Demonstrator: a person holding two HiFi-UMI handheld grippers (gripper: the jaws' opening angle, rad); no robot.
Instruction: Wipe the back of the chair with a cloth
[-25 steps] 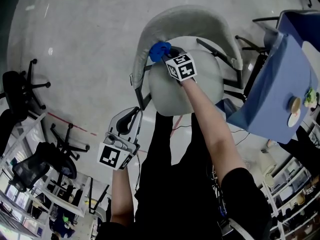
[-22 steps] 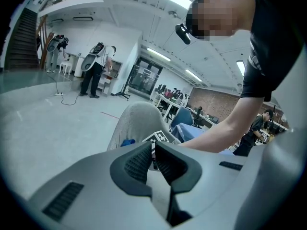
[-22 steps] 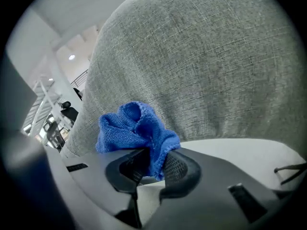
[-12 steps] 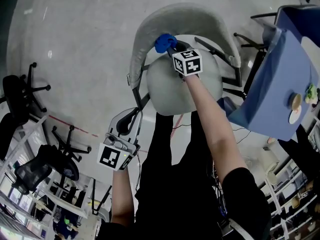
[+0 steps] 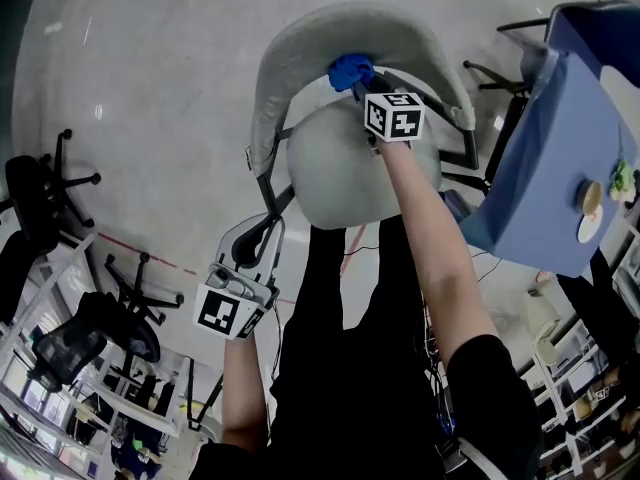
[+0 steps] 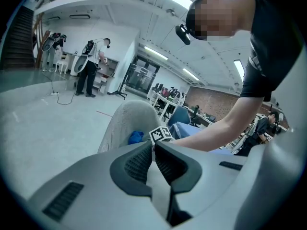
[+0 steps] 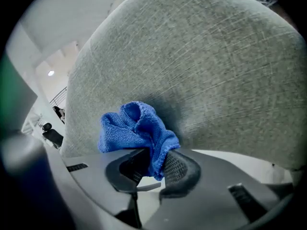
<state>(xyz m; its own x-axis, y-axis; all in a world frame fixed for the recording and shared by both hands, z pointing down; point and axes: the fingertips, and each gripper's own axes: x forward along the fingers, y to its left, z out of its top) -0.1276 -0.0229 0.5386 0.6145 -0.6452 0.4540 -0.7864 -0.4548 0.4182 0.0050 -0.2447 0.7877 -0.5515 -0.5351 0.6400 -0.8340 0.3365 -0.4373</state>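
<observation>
No legible txt, nos., labels or brands in any view. Left marker cube [image 5: 229,311], right marker cube [image 5: 393,115]: b/w square patterns only.

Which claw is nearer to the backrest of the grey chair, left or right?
Right. The right claw presses the blue cloth against the backrest; the left claw, shut and empty, hangs apart from it, close to the person's torso.

I count two grippers in my hands: one left gripper [image 5: 262,234]; one right gripper [image 5: 360,80]; one blue cloth [image 5: 349,69]; one grey chair [image 5: 300,48]; one table [image 5: 545,178] with a blue cover; two black office chairs [image 5: 32,183] for certain at my left; one person [image 6: 89,67] standing far off.
</observation>
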